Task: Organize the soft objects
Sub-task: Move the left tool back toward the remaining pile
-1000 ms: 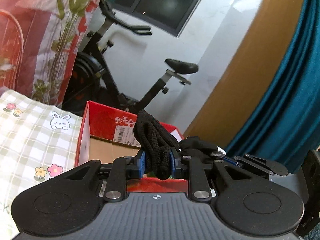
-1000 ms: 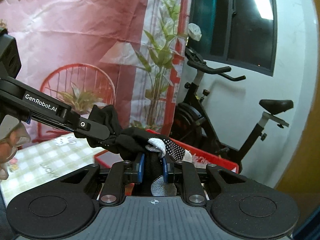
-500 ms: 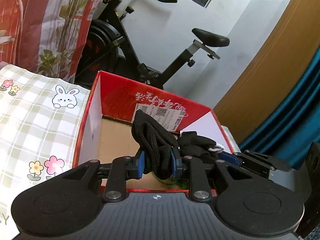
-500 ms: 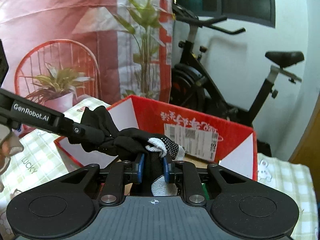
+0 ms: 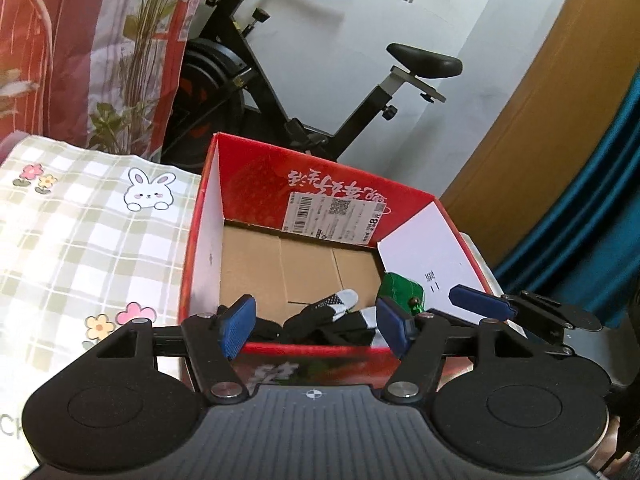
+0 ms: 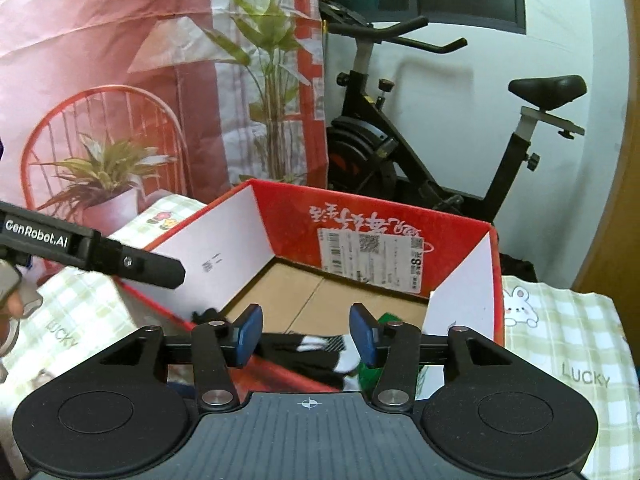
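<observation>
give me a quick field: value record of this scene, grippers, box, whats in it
left gripper: jaws wide open, holding nothing, above the near edge of the box
right gripper: jaws open, holding nothing, above the near edge of the box
red cardboard box: open top, on the checked tablecloth, shipping label on far inner wall
black gloves: lying on the box floor near the front wall, white-grey parts showing
green item: inside the box, right near corner
background: exercise bike behind the box

Black-and-grey glove (image 5: 320,314) crumpled on floor of red box (image 5: 212,216).
</observation>
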{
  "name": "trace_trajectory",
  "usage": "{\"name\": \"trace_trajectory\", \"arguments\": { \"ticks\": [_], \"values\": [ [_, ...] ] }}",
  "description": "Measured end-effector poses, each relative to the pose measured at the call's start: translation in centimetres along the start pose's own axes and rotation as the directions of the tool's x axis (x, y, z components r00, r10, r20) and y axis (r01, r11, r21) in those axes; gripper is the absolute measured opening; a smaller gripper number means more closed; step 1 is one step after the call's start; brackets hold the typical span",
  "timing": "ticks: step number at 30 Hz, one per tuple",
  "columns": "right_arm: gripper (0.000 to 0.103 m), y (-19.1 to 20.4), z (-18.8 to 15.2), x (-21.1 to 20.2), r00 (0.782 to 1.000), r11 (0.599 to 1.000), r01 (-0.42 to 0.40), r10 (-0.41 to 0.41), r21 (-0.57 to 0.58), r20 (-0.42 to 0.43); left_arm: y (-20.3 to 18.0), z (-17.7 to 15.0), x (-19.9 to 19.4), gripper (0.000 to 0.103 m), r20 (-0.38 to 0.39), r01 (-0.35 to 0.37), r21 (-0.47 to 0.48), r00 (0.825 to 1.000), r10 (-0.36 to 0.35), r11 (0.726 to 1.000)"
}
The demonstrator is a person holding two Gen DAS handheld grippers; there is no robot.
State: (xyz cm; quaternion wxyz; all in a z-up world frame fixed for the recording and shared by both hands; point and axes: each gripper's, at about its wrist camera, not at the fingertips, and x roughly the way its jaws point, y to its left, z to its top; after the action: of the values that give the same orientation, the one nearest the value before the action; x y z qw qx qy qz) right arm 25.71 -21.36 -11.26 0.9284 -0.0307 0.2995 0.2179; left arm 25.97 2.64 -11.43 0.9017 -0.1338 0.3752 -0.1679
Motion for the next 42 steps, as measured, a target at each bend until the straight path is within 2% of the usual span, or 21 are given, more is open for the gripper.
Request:
{"name": "trace_trajectory", "arguments": {
  "ticks": [10,17,23,28,30,33,34,37,39,42],
  "values": [
    [0.045,2.6,-2.1,-4.3,0.999,0.999,-0.032,0.032,-0.003,0.025,-0.6,-2.6,-4.2,0.069,0.013,0.032,0.015,0.999,-0.032,0.999],
    [0.045,3.4,-4.7,-8.4,0.998,0.999,-0.019,0.016,0.042,0.069,-0.5,-6.0,-7.7,0.069,0.033,0.022,0.078,0.999,-0.025,0.997],
    [0.046,4.0,-7.9,-12.4,0.996,0.997,-0.018,0.01,0.082,0.09,0.4,-9.7,-9.8,0.069,0.007,0.029,0.063,1.0,-0.03,0.998],
    [0.047,3.9,-11.4,-14.0,1.0,0.995,0.011,-0.012,0.101,0.017,0.6,-12.8,-8.8,0.069,-0.057,0.018,0.068,0.998,-0.014,0.998],
    [0.051,3.7,-12.9,-14.2,0.999,0.993,0.022,-0.019,0.116,-0.028,0.8,-13.7,-8.2,0.069,-0.08,0.018,0.053,0.997,-0.014,0.998],
    [0.063,3.6,-14.7,-14.2,0.995,0.992,0.034,-0.023,0.119,-0.095,1.0,-14.7,-7.3,0.069,-0.115,0.012,0.025,0.993,-0.009,1.0],
    [0.07,3.6,-15.2,-14.2,0.992,0.992,0.036,-0.021,0.117,-0.121,1.1,-15.1,-7.1,0.069,-0.123,0.005,0.027,0.992,-0.001,1.0],
    [0.08,3.9,-16.4,-13.9,0.985,0.992,0.058,-0.039,0.11,-0.166,1.0,-16.2,-6.7,0.069,-0.133,-0.049,0.05,0.99,0.056,0.998],
    [0.08,3.9,-16.9,-13.7,0.979,0.991,0.071,-0.048,0.111,-0.196,1.1,-16.6,-6.4,0.069,-0.144,-0.072,0.052,0.986,0.078,0.996],
    [0.08,3.9,-17.5,-13.2,0.971,0.991,0.074,-0.045,0.114,-0.235,1.4,-17.0,-6.1,0.069,-0.156,-0.069,0.046,0.985,0.075,0.997]
  ]
}}
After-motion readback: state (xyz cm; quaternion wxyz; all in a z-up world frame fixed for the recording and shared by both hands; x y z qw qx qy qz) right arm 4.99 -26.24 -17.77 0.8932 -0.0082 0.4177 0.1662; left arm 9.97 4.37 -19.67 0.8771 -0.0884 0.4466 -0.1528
